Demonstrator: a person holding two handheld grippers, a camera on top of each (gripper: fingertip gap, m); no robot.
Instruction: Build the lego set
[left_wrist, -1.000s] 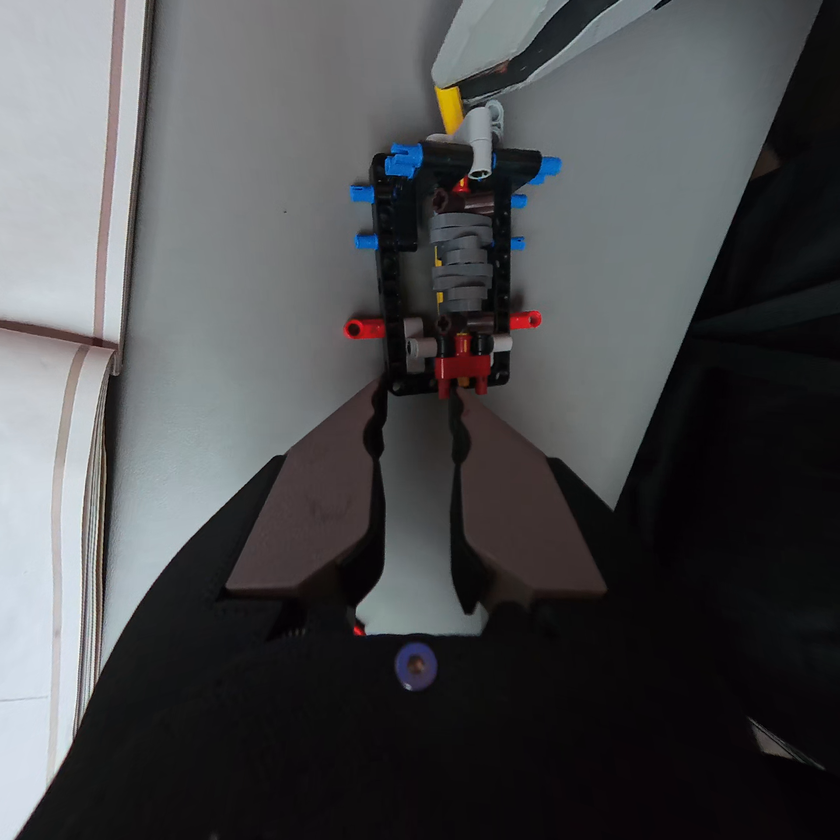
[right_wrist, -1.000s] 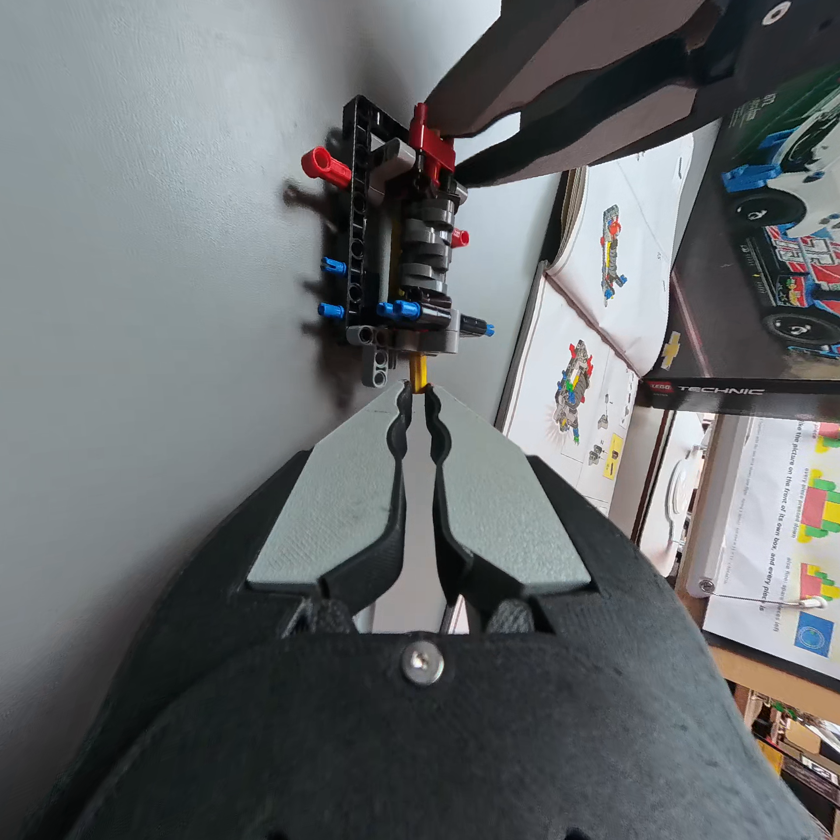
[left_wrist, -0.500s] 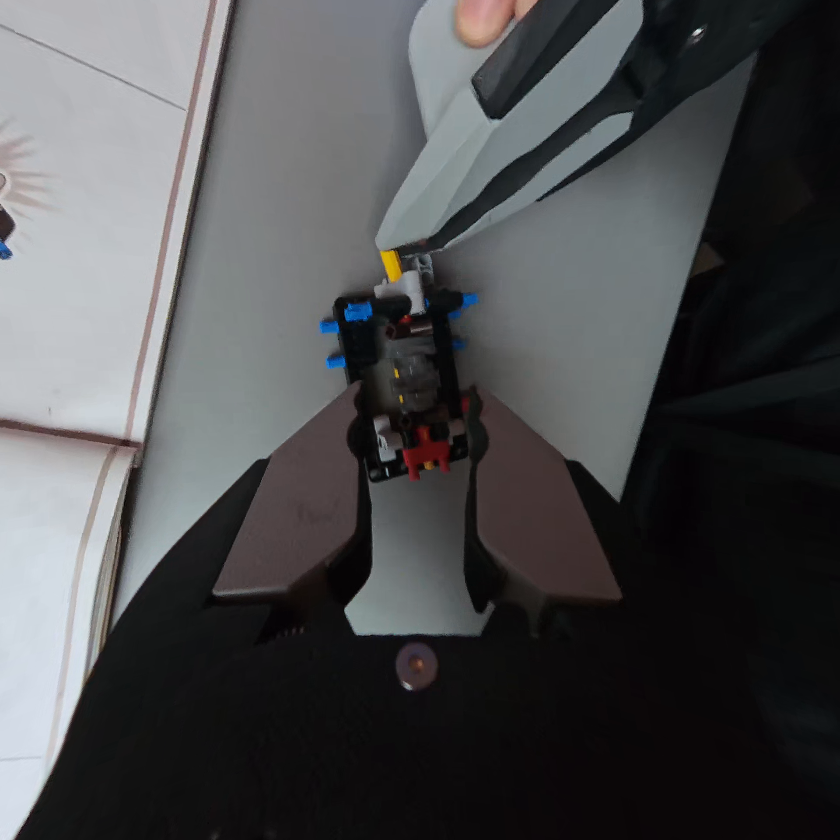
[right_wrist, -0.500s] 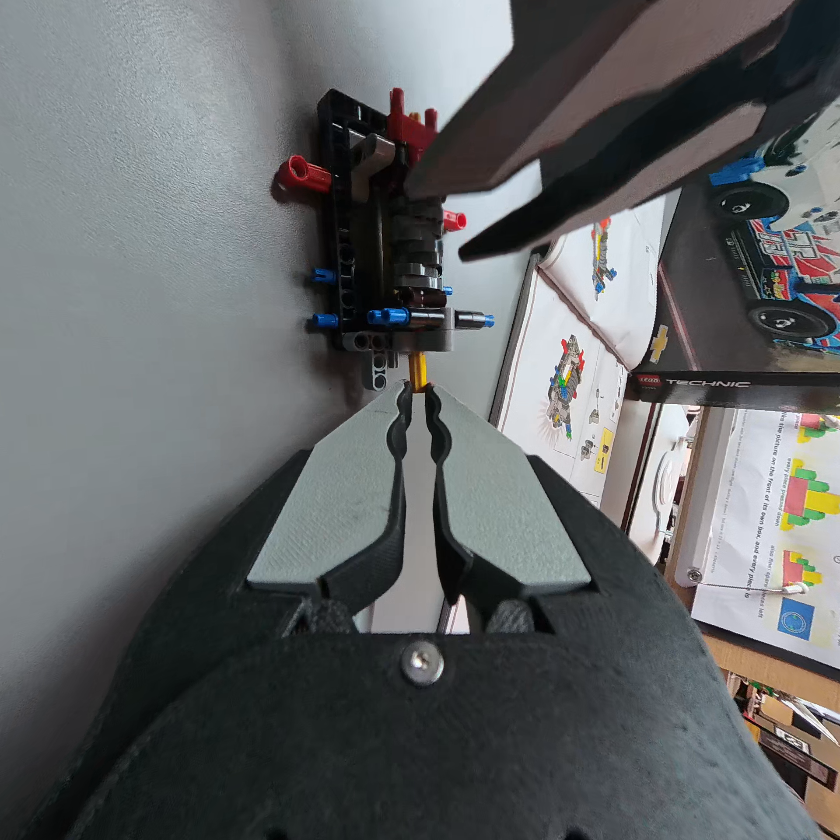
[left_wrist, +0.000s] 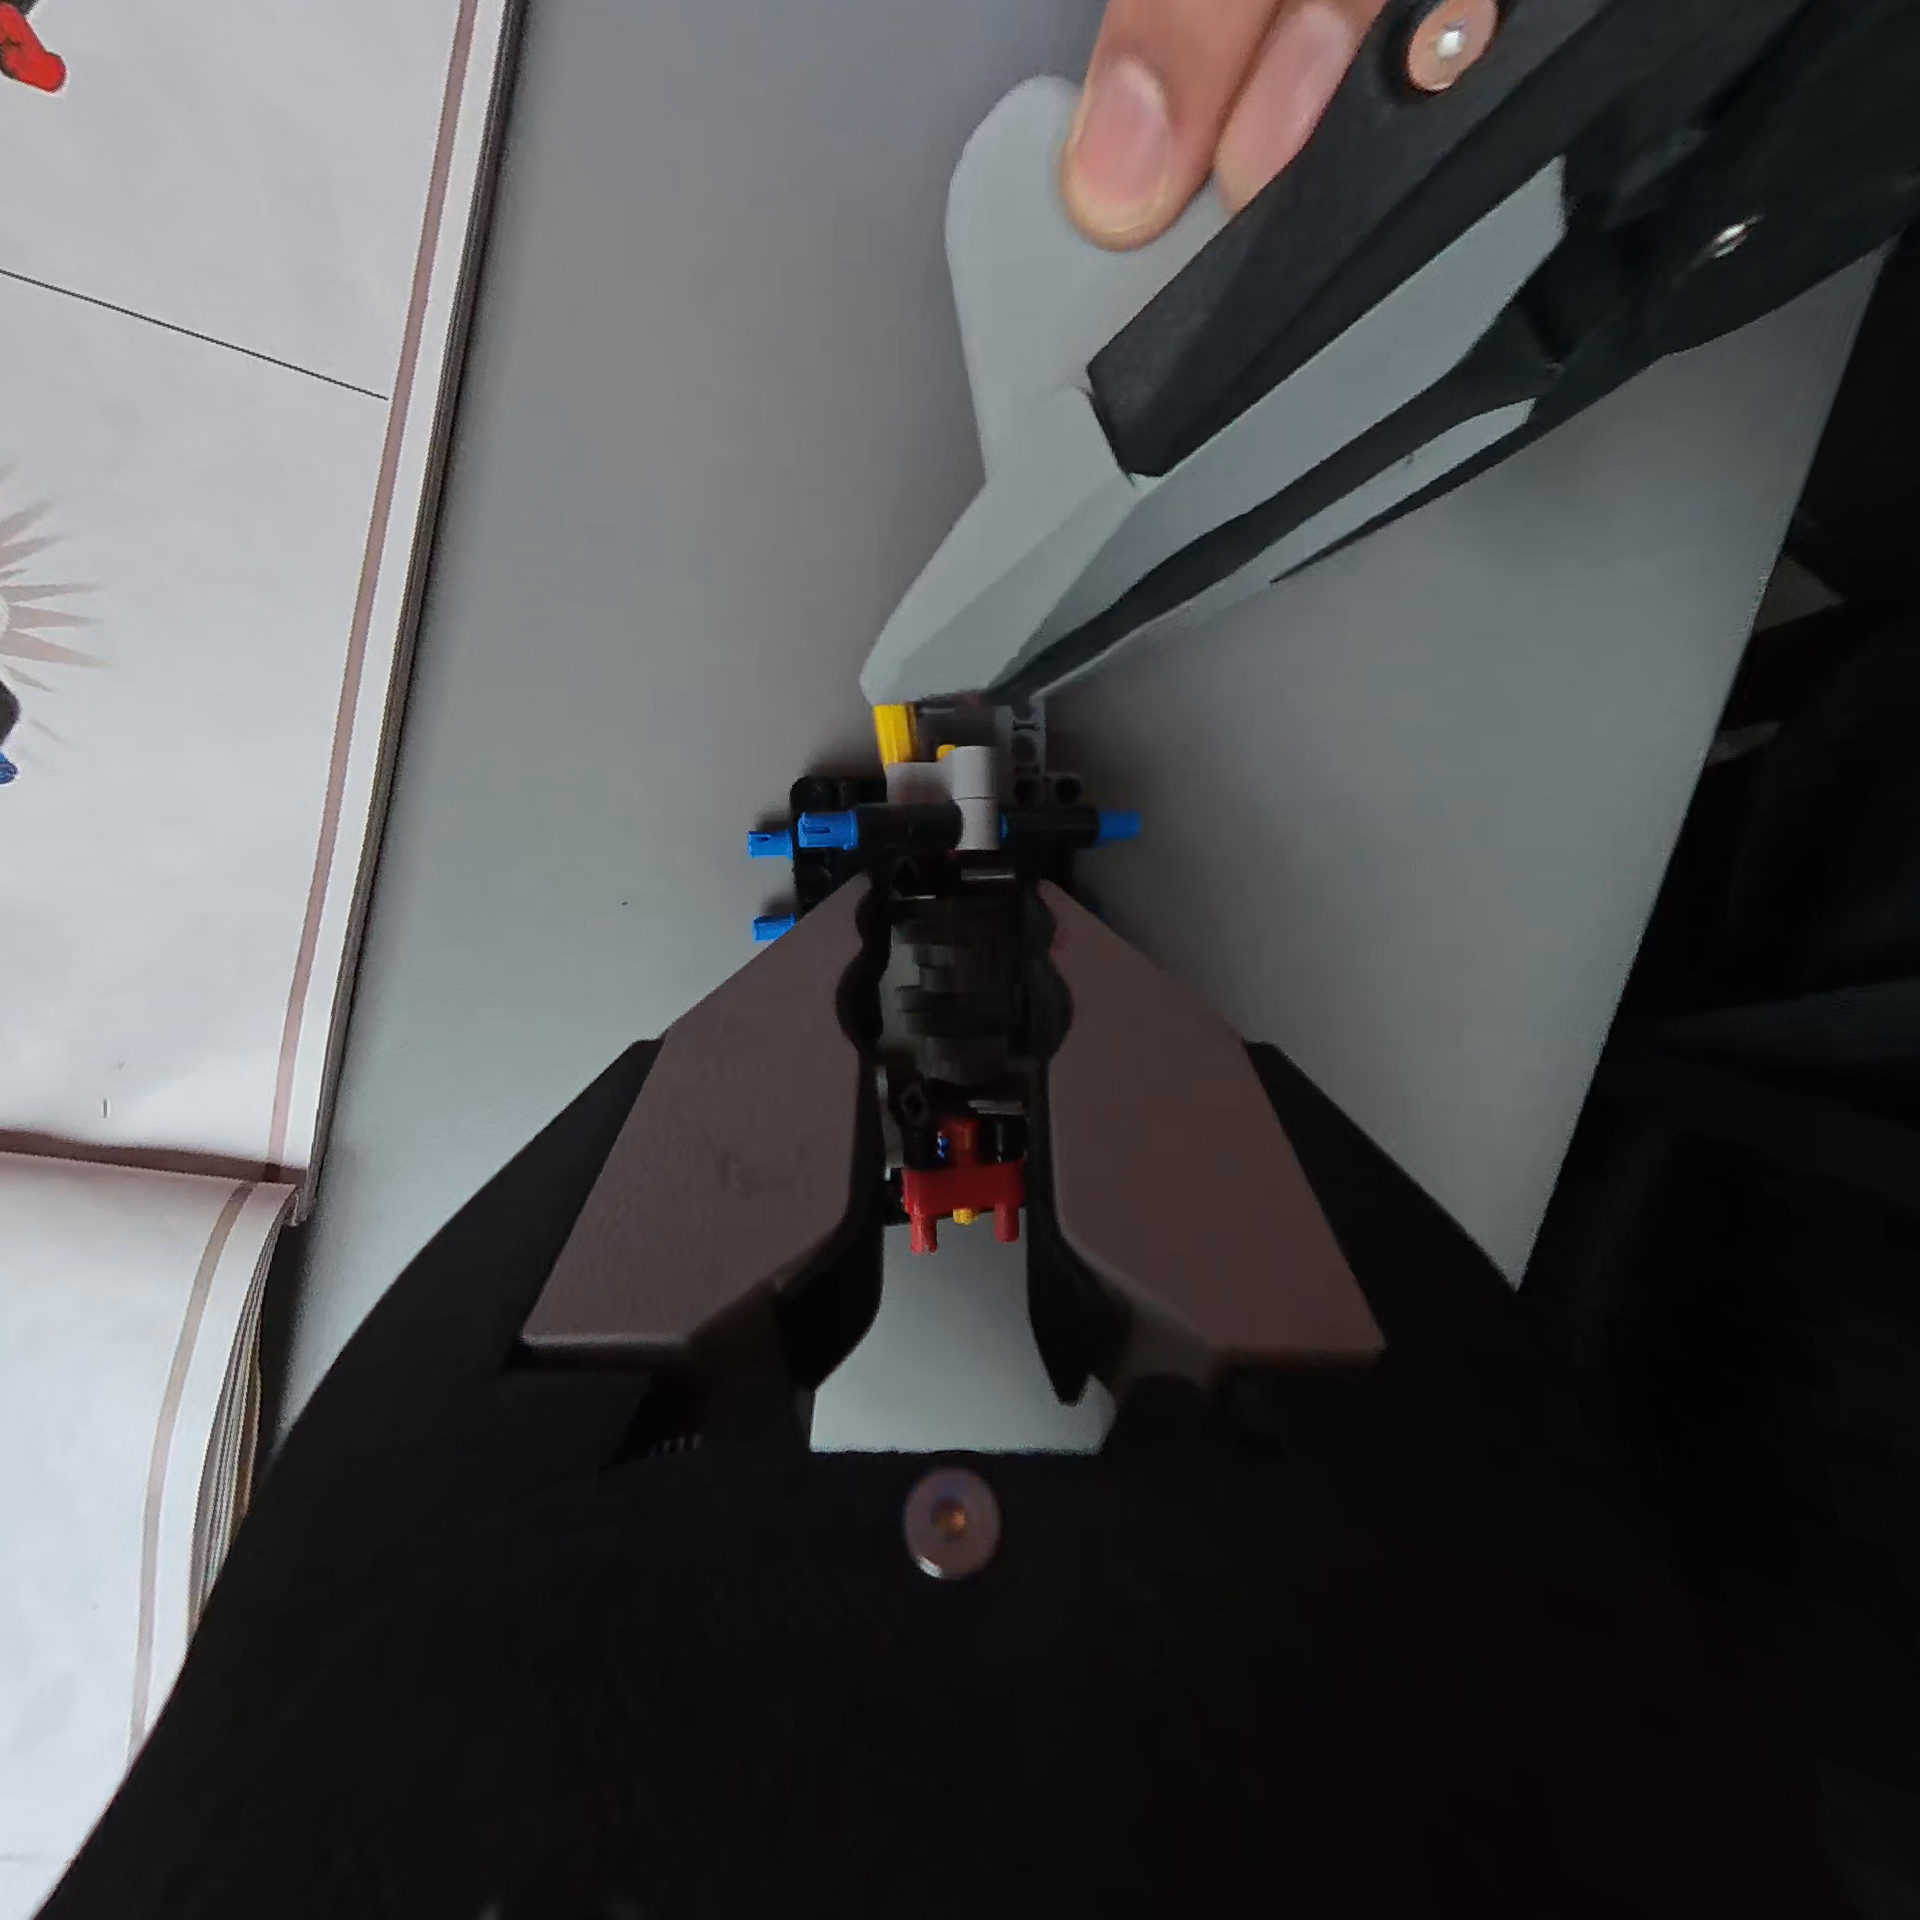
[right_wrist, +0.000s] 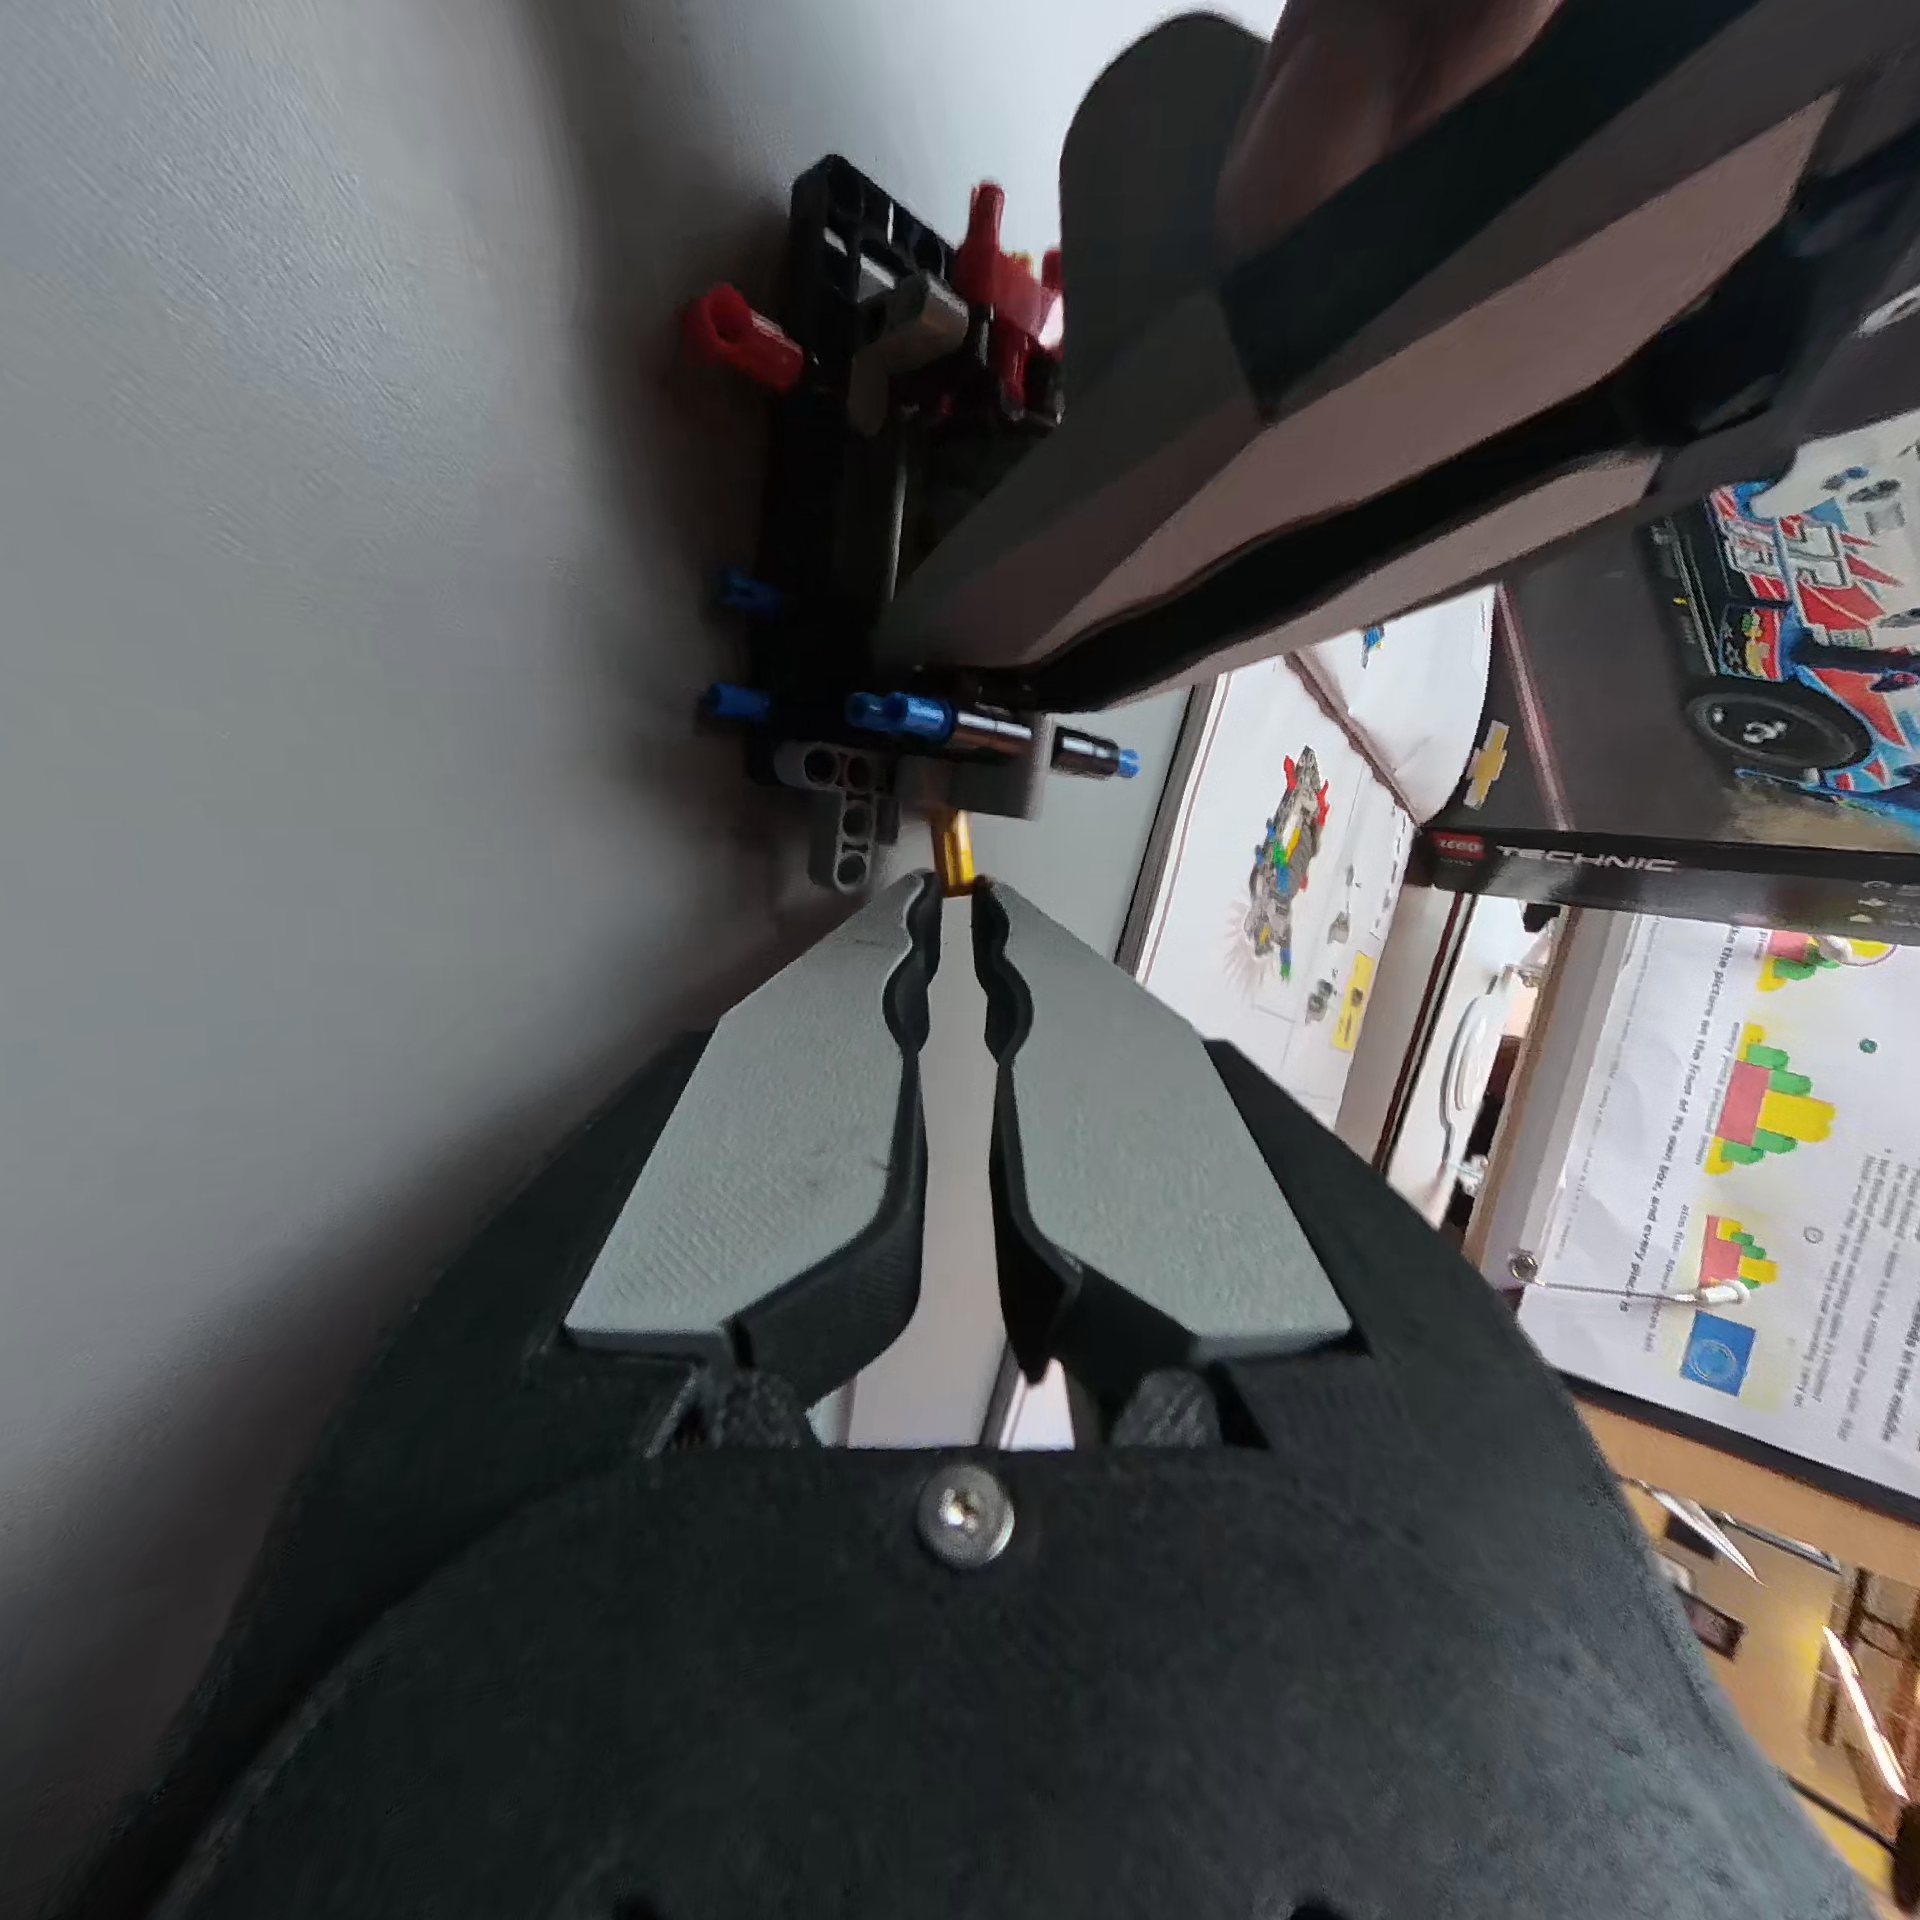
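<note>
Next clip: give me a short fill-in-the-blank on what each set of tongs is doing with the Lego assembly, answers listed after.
1. The right tongs pinch a ____ axle sticking out of the Lego assembly.
2. The left tongs have ____ fingers straddling the assembly's grey gear stack.
3. Beside the assembly on the grey table lies an open instruction ____.
4. The pins sticking out near the axle end are ____.

Answers: yellow; brown; booklet; blue

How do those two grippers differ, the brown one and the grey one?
The left gripper has brown fingers, the right gripper grey ones. The left one straddles the wide middle of the lego assembly, its fingers spread apart; the right one pinches only the thin yellow axle at one end, its fingers nearly together. They reach in from opposite ends. Both have black bodies.
</note>
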